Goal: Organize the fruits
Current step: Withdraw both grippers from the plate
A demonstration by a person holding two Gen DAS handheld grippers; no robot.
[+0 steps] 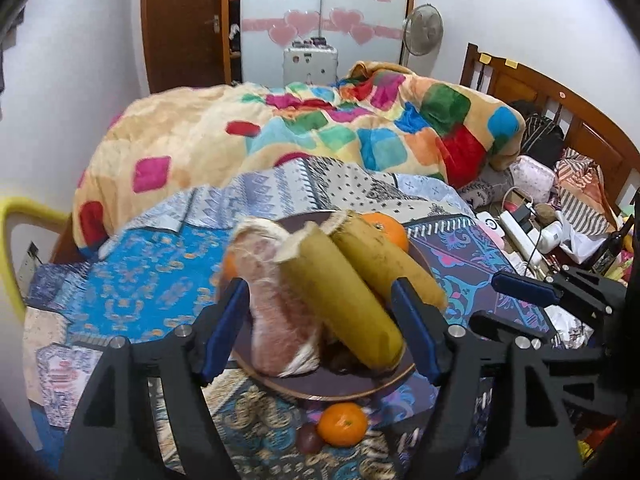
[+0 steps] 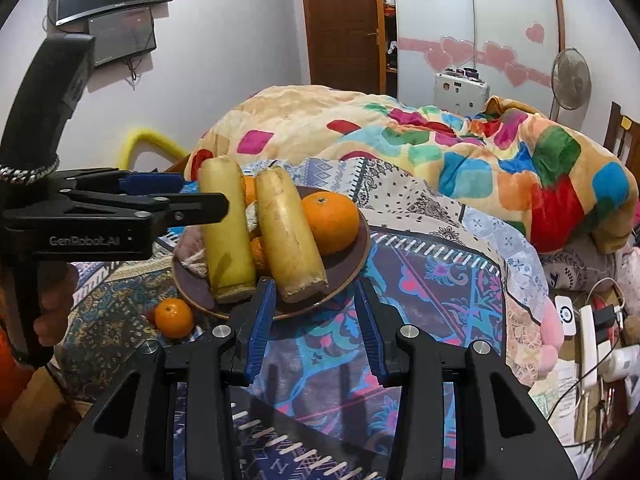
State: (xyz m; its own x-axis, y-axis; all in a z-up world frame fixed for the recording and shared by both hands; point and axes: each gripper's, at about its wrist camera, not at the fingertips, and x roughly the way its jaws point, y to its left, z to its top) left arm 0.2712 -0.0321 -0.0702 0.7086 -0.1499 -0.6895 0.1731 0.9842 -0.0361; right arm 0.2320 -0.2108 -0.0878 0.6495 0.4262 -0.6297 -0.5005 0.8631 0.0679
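Observation:
A dark brown plate [image 1: 344,384] [image 2: 356,256] lies on the patterned bedspread. It bears two yellow sugarcane-like pieces [image 1: 344,300] [image 2: 226,228], a pink pomelo wedge [image 1: 276,300] and an orange [image 1: 386,230] [image 2: 330,222]. A small mandarin [image 1: 343,424] [image 2: 173,317] lies on the cloth beside the plate, with a dark fruit [image 1: 309,438] next to it. My left gripper [image 1: 320,292] is open, its fingers on either side of the pomelo wedge and one yellow piece, just above the plate. My right gripper [image 2: 316,284] is open and empty at the plate's near edge.
A colourful checked blanket [image 1: 320,132] is heaped on the bed behind the plate. Chargers, cables and clutter [image 1: 532,232] lie to the right by the wooden headboard [image 1: 560,100]. A yellow chair [image 1: 24,216] stands at the left.

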